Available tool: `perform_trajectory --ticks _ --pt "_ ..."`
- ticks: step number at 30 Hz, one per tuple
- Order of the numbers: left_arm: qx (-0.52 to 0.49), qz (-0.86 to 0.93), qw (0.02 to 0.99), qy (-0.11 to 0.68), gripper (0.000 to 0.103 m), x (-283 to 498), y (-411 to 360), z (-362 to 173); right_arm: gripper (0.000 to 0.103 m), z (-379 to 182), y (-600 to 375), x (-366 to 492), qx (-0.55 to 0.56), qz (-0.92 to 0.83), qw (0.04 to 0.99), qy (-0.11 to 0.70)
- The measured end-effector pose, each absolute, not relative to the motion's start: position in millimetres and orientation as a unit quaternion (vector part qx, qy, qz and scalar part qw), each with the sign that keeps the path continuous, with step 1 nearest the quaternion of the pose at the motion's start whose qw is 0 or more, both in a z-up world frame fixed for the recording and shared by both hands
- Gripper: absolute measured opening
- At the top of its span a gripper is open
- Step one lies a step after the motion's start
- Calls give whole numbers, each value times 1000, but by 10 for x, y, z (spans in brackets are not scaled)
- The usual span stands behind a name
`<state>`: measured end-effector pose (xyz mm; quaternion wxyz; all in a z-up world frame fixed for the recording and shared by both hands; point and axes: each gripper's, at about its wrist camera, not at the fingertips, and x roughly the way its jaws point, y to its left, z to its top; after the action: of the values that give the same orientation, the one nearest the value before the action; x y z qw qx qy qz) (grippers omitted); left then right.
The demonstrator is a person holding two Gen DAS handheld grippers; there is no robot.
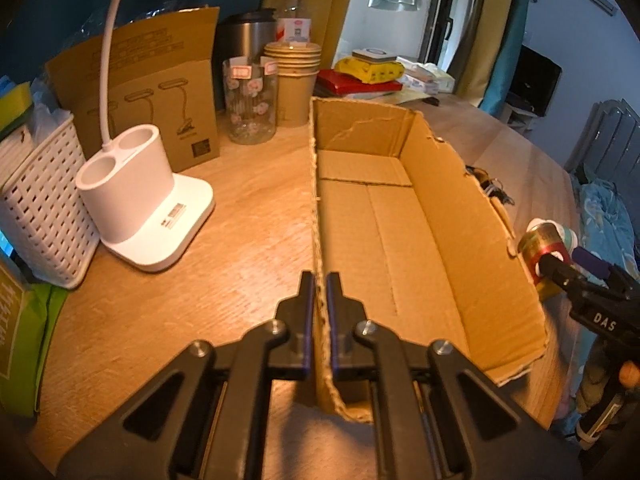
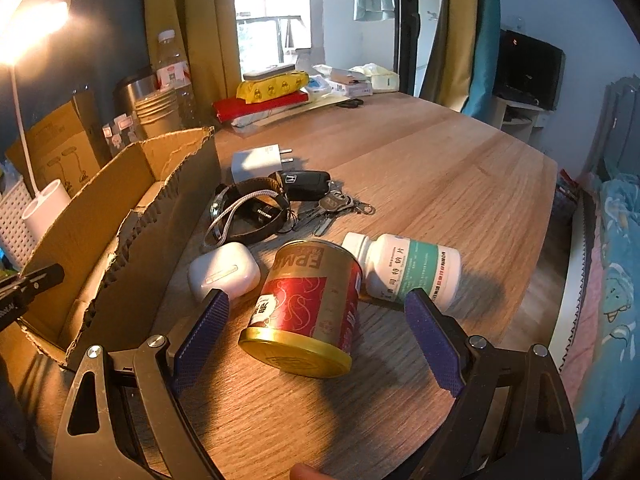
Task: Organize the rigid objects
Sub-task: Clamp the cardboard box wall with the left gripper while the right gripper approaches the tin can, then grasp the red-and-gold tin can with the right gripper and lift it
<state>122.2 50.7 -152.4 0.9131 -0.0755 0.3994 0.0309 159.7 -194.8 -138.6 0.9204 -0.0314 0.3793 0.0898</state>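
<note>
Cardboard box point(image 1: 400, 216) sits empty on the worktop point(image 2: 420, 184), so we judge nothing is sorted yet. Our left tongs point(image 1: 319, 292) are clenched on its near wall. Our right tongs point(image 2: 316, 320) are spread wide around the red-and-gold tin point(image 2: 308, 304), lying just outside. Earbud case point(image 2: 224, 274), pill bottle point(image 2: 404, 268), keys point(image 2: 320, 196) and charger point(image 2: 256, 160) wait beside it.

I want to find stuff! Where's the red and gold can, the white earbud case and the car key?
red and gold can point(image 2: 306, 312), right wrist view, on its red label.
white earbud case point(image 2: 224, 272), right wrist view, on its lid.
car key point(image 2: 305, 185), right wrist view, on its black fob.
</note>
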Motion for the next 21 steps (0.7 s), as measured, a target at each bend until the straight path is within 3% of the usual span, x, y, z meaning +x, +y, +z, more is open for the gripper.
perform_trajectory --ticks 4,10,21 --pt "-72 26 913 400 6 1216 470 -1530 90 -1426 -1925 1618 -34 94 917 386" --pt "-77 26 914 397 6 1203 465 -1535 66 -1496 -1861 1616 -58 98 913 392" --pt "-79 25 913 399 6 1200 483 -1544 64 -1458 -1867 1573 -57 104 915 385"
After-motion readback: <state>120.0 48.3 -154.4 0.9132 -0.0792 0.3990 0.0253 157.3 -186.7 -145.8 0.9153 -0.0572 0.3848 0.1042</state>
